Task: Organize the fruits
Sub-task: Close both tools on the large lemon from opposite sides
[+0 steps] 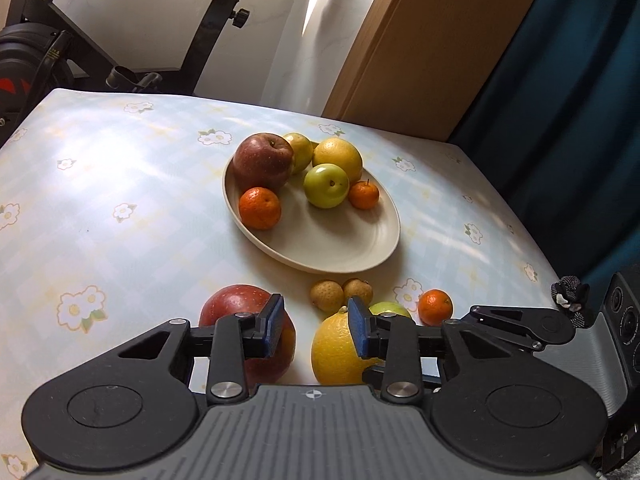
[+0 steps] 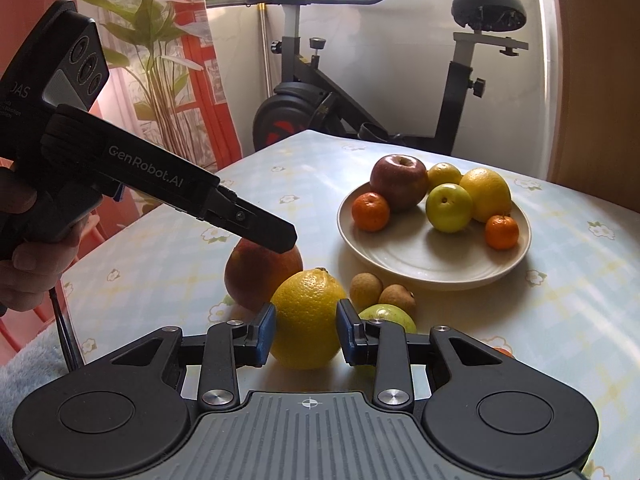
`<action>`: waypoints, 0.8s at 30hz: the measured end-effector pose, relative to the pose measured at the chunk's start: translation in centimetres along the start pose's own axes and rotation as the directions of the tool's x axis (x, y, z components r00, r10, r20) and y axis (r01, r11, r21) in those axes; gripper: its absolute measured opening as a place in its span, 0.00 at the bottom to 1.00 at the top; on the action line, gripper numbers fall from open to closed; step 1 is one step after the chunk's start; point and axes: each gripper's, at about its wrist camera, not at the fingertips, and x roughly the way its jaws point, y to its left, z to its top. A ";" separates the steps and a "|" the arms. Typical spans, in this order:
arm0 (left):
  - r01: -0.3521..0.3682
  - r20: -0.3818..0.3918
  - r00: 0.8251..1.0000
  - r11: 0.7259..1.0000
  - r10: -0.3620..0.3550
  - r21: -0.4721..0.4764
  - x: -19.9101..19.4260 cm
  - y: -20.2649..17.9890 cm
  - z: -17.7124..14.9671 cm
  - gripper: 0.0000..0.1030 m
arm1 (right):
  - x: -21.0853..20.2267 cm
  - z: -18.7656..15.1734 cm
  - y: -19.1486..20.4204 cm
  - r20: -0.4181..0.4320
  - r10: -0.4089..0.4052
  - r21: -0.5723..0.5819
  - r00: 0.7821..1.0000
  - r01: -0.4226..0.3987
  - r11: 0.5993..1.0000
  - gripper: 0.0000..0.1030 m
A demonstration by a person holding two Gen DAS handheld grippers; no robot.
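Two grippers — right gripper [image 2: 306,330] clamped on lemon [image 2: 307,320], left gripper [image 1: 316,326] narrowly parted, empty, between red apple [image 1: 236,306] and lemon.

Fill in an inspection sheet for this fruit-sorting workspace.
Surface: table under a floral cloth.
Job's things: plate holds six fruits; loose beside it are a red apple, lemon, two longans, green fruit, mandarin.
Clutter: nothing seen.
Grippers: right gripper shut on the lemon; left gripper open, tips by the red apple.
Cables: dark cord hangs below the hand.
Surroundings: exercise bike, plant.
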 end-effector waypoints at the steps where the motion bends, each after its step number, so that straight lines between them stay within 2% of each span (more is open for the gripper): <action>1: 0.009 -0.005 1.000 1.000 -0.009 -0.004 0.3 -0.1 0.2 0.36 | 0.0 0.0 0.0 0.000 0.001 0.001 1.000 -0.001 1.000 0.30; 11: 0.094 -0.111 0.989 0.995 -0.098 -0.042 3.2 -0.4 0.0 0.36 | -0.1 -0.4 -0.2 -0.003 0.008 0.015 1.000 -0.008 1.000 0.30; 17: 0.108 -0.122 0.986 0.994 -0.111 -0.027 3.0 -0.4 -0.1 0.36 | -0.3 -1.1 -0.4 -0.033 0.026 0.065 0.999 -0.024 0.998 0.31; 24: 0.112 -0.132 0.985 0.994 -0.112 -0.011 2.6 -0.4 -0.3 0.36 | 0.3 -2.4 -0.7 -0.065 0.054 0.100 0.996 -0.048 0.994 0.38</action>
